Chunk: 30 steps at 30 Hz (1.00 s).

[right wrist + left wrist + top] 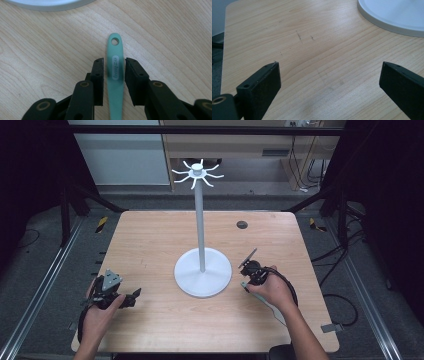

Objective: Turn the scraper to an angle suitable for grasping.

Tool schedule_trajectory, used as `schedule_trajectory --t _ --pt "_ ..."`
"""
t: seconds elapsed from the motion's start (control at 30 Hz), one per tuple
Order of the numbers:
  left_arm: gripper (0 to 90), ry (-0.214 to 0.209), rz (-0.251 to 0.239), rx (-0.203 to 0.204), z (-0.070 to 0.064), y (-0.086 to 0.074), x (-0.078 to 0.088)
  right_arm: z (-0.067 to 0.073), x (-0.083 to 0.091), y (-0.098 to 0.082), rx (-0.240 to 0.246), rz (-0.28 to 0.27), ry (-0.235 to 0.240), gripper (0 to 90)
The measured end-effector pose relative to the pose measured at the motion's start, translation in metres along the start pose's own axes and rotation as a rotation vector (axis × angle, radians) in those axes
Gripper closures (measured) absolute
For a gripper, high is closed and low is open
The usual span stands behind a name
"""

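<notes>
A pale green utensil handle [115, 82] with a hole at its tip lies flat on the wooden table [150, 245]. My right gripper [115, 62] points down at it with one jaw on each side of the handle. Narrow slits of wood still show between pads and handle. In the high view the right gripper [248, 279] sits just right of the white stand's base [202, 272], and the utensil [276, 311] runs out from under the hand toward the front right. My left gripper [134, 296] rests near the front left edge, open over bare wood [329, 67].
The white stand's tall pole [199, 210] carries a ring of curved hooks [197, 173] at its top. Its round base edge appears in the left gripper view [394, 15] and the right gripper view [50, 3]. A dark grommet [242, 224] sits at the table's back.
</notes>
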<state>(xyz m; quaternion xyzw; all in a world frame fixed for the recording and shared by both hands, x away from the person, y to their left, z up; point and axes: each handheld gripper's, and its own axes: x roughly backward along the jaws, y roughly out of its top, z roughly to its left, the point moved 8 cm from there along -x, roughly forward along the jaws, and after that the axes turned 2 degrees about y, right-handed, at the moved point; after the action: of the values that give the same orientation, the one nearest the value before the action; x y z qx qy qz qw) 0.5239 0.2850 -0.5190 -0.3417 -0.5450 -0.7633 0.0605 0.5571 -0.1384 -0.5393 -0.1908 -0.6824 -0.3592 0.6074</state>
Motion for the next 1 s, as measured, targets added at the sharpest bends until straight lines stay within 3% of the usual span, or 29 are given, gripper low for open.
schedule_trajectory --t 0.03,0.1,0.2,0.23,0.3,0.47,0.57,0.73,0.77,0.8,1.0 --pt "3.4 -0.001 0.000 0.000 0.000 0.000 0.000 -0.001 -0.001 0.000 0.018 -0.002 -0.004 71.0" --pt "3.4 -0.001 0.001 0.000 0.000 0.000 0.000 0.001 -0.001 0.000 -0.006 0.009 -0.001 71.1" --pt "3.4 -0.001 0.000 0.001 0.000 0.000 0.000 -0.001 -0.003 0.000 -0.001 0.012 -0.003 72.4" --pt "3.4 -0.002 0.002 0.000 0.000 0.000 0.000 -0.003 -0.004 0.000 0.020 0.010 -0.010 73.0" --pt "3.4 -0.003 0.004 -0.002 -0.001 0.000 0.000 0.000 -0.004 0.000 -0.008 0.021 -0.001 73.1" --pt "3.4 -0.003 0.005 -0.008 -0.002 0.000 -0.001 -0.001 -0.005 0.001 -0.005 0.025 0.000 73.8" --pt "3.4 -0.002 0.006 -0.007 -0.002 0.000 -0.001 -0.003 -0.005 0.001 0.027 0.020 -0.009 74.1" --pt "3.4 -0.001 0.007 -0.004 -0.001 -0.001 0.000 -0.003 0.008 0.000 -0.015 -0.037 0.000 74.3" --pt "3.4 -0.001 0.006 -0.006 -0.001 -0.001 0.000 -0.005 0.010 0.000 -0.003 -0.052 -0.006 74.4" --pt "3.4 -0.001 0.006 -0.008 -0.001 -0.001 0.000 -0.003 0.015 -0.001 -0.035 -0.062 -0.003 74.4" --pt "3.4 -0.001 0.007 -0.010 -0.001 -0.001 -0.001 -0.008 0.043 0.001 -0.051 -0.155 -0.009 74.5"
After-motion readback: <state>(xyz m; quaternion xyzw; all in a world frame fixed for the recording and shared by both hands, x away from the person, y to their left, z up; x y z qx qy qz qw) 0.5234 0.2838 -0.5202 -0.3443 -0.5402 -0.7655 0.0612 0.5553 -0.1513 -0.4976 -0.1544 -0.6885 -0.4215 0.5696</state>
